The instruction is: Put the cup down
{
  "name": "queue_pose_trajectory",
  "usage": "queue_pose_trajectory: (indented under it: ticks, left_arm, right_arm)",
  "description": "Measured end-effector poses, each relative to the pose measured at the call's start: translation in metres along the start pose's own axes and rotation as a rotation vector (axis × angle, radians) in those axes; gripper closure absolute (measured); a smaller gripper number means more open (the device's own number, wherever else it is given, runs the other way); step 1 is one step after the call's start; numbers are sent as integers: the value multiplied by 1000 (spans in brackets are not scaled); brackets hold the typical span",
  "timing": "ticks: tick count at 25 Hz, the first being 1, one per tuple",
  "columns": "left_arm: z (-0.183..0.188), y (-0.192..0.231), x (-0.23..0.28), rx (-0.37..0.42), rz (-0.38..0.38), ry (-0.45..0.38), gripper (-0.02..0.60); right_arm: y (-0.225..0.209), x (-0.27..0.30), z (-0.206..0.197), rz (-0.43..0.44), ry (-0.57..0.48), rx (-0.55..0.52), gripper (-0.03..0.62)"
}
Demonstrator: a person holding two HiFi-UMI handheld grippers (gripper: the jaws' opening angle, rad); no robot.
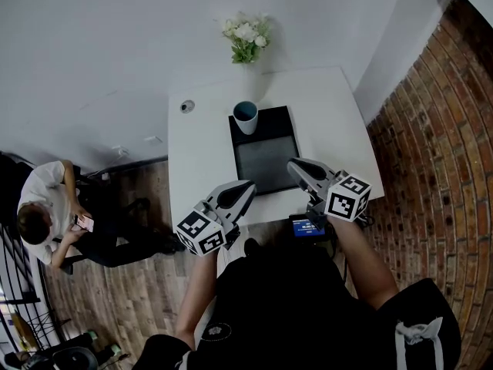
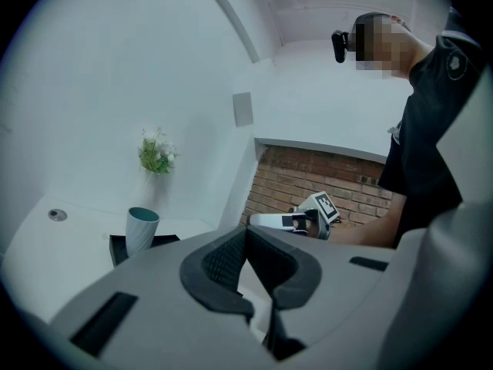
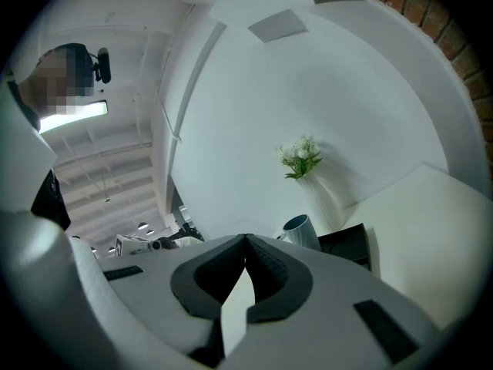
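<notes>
A pale ribbed cup [image 1: 246, 117] with a teal inside stands upright on the far left corner of a black tray [image 1: 266, 160] on the white table [image 1: 208, 153]. The cup [image 2: 142, 229] also shows in the left gripper view and, as the cup [image 3: 300, 232], in the right gripper view. My left gripper [image 1: 245, 188] hovers at the table's near edge, shut and empty. Over the tray's near right corner my right gripper [image 1: 293, 165] is shut too, with nothing in it. Both are well short of the cup. The jaw tips meet in the left gripper [image 2: 246, 230] and the right gripper [image 3: 246, 239].
A white vase of flowers [image 1: 246, 38] stands at the table's back edge against the wall. A small round fitting [image 1: 186, 106] sits in the table top at the left. A brick wall [image 1: 439, 153] runs along the right. A seated person [image 1: 54, 214] is at the left on the wooden floor.
</notes>
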State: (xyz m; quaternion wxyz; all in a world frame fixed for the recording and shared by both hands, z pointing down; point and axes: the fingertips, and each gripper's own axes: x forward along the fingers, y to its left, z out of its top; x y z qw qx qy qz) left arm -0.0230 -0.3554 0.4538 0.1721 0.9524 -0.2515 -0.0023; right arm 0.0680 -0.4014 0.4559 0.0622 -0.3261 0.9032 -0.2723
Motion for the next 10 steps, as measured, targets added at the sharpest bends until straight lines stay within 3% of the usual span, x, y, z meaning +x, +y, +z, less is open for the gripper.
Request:
queue_pose_trajectory:
  ticks: [10]
  left_arm:
    - [1,-3,-1,0,-13,-7,574]
  right_arm:
    - [-1,2,-3,-29,32,-71,580]
